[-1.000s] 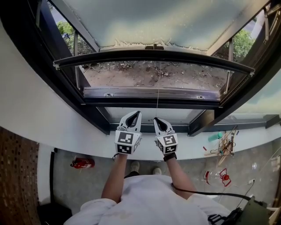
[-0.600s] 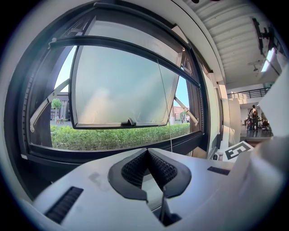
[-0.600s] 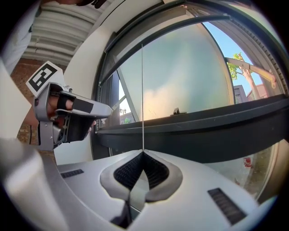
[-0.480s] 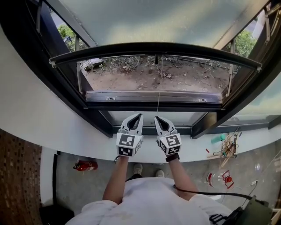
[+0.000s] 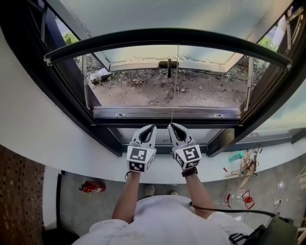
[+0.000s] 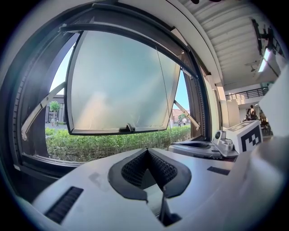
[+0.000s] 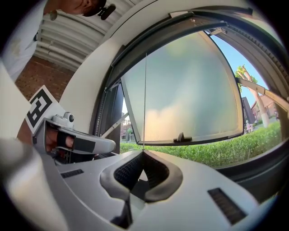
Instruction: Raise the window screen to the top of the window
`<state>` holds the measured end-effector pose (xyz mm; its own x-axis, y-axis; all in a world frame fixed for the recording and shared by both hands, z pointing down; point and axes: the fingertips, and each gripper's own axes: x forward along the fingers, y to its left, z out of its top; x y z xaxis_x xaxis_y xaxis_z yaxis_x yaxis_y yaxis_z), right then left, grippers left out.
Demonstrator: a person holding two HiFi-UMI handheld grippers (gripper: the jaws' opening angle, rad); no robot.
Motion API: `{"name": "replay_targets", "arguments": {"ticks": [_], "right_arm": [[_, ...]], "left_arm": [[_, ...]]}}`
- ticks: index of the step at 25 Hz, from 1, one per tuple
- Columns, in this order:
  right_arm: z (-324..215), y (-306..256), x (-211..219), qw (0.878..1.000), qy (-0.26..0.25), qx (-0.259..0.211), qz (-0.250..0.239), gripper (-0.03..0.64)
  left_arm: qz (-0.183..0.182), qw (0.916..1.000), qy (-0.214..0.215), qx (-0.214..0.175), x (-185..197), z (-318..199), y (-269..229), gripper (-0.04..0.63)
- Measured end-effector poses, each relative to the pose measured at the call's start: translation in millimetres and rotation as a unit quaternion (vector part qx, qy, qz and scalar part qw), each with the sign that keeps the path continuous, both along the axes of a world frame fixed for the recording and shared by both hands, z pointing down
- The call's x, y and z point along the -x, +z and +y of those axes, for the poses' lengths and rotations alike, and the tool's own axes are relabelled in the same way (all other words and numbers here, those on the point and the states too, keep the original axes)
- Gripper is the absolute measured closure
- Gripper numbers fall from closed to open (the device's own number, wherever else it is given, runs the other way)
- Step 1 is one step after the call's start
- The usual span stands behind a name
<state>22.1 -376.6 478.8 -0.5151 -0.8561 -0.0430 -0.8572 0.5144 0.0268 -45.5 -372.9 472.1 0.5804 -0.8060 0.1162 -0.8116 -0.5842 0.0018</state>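
Note:
The window screen's dark bottom bar point(image 5: 167, 34) arches across the upper part of the window opening. A thin pull cord point(image 5: 174, 86) hangs from it down to my right gripper point(image 5: 171, 125), which is shut on the cord's lower end. In the right gripper view the cord point(image 7: 145, 90) runs straight up from the closed tips of the right gripper point(image 7: 143, 152). My left gripper point(image 5: 153, 127) is just to its left, shut, with nothing in it; its closed tips point(image 6: 147, 150) point at the window. Both grippers hover above the sill point(image 5: 114, 165).
Beyond the screen a frosted sash point(image 5: 158, 14) is swung outward, its handle point(image 5: 168, 63) over bare soil. Side stays point(image 5: 85, 81) flank the opening. On the floor below lie a red fire extinguisher point(image 5: 91, 185), clutter point(image 5: 244, 165) and a black cable point(image 5: 229, 210).
The screen's bottom bar has moved up the window, uncovering the sash's lower edge and handle. My right gripper has risen slightly with the cord. The left gripper has hardly shifted.

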Motion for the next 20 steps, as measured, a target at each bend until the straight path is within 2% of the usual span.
{"name": "replay_targets", "arguments": {"ticks": [9,15,20], "right_arm": [[-5.9,-38.5,-10.6,0.999,0.006,-0.033,-0.013,0.615],[-5.5,-76.9,-6.4,0.996,-0.011,-0.078,-0.044,0.615],[-1.0,-111.5,1.8,0.992,-0.026,-0.115,-0.046,0.615]], "left_arm": [[0.004,0.9999,0.001,-0.016,1.2,-15.8,-16.8,0.594],[0.011,0.9992,0.015,-0.034,-8.9,-22.5,-35.0,0.594],[0.003,0.9991,0.015,-0.039,-10.0,-26.9,-31.2,0.594]]}}
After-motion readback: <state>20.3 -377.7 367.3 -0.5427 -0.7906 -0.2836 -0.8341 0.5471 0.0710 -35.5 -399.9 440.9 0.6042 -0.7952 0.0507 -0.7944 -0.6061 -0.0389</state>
